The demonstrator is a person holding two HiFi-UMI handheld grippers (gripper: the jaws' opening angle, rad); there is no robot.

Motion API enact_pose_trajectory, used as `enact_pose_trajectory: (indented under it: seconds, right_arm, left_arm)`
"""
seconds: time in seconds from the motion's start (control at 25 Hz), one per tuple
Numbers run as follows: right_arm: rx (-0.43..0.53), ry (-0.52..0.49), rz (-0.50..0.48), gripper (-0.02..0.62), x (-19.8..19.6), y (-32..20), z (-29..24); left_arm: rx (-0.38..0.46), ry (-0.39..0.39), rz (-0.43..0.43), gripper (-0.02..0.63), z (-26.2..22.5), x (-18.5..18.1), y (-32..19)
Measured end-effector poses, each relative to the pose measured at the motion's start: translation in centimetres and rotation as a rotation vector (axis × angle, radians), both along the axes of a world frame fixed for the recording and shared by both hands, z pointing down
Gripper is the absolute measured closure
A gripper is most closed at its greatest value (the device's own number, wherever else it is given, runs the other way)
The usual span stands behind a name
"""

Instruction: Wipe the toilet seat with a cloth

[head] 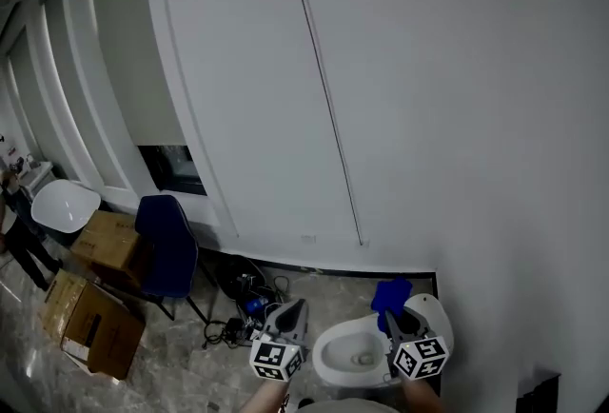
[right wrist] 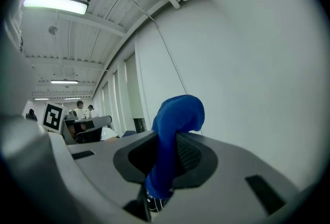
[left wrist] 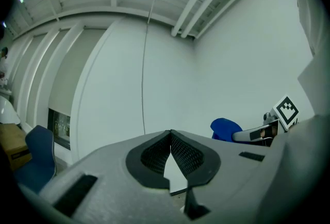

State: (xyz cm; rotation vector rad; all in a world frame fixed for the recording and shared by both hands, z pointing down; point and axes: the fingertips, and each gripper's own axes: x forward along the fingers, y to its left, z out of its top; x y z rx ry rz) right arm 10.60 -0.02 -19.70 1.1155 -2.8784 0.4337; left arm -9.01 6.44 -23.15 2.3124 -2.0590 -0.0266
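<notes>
The cloth (right wrist: pixel 175 120) is blue and hangs pinched in our right gripper (right wrist: pixel 167 150), whose jaws are clamped on its middle so a fold stands up past the tips. In the head view it sits above the back of the toilet (head: pixel 324 354), near the raised lid (head: pixel 433 314), and it does not touch the seat. Our left gripper (left wrist: pixel 170 138) is just left of the toilet, its jaws together at the tips with nothing between them. Both grippers point up toward the wall (head: pixel 428 116) rather than down at the bowl.

We judge the cloth is in hand but no wiping is under way; bringing it down onto the seat and rubbing round the rim is all left. Further left of the toilet lie cables (head: pixel 243 302), a chair (head: pixel 171 249) and boxes (head: pixel 95 306).
</notes>
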Motion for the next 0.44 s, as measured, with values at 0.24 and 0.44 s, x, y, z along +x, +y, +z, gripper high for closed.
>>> enact_pose_trajectory:
  seconds: [0.24, 0.44]
  right_arm:
    - [0.064, 0.027, -0.014, 0.540, -0.6, -0.5, -1.8]
    - [0.118, 0.071, -0.022, 0.540, -1.7, -0.3, -2.3]
  left_arm:
    - [0.013, -0.015, 0.016, 0.598, -1.3, 1.0, -0.7]
    - [0.009, -0.024, 0.013, 0.598, -1.6, 0.4, -1.1]
